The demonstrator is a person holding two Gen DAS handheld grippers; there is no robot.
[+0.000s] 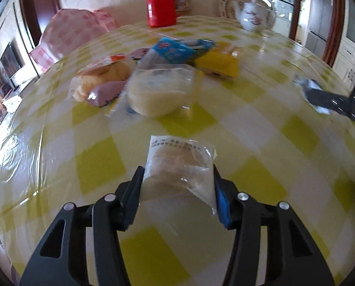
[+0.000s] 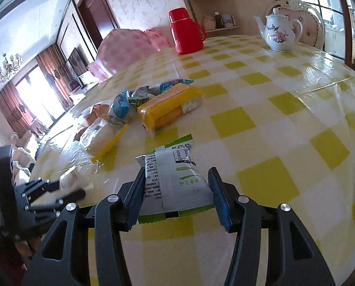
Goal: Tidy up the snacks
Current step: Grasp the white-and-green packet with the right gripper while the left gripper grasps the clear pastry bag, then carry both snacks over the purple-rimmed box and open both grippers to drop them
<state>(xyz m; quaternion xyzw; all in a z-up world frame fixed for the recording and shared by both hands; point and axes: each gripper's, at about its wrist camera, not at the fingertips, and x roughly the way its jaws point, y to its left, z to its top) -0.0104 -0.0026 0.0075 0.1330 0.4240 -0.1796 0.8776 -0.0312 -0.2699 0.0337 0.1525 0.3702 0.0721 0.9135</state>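
Covering the table, yellow-checked cloth [image 2: 261,109] gleams.

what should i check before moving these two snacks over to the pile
1. Left hand-held gripper grips the clear pastry pack: ok, both fingers press its sides.
2. Right hand-held gripper grips the white-green packet: ok, the packet sits between both fingers.
3. Packs lifted off the table: cannot tell from these angles.
4. Grip on the pastry pack is secure: cannot tell, the wrapper is loose and crinkled.
5. Free space beside the yellow pack: ok, bare cloth in front of it and to its right.
6. Red flask and teapot out of the way: ok, both stand at the far edge.
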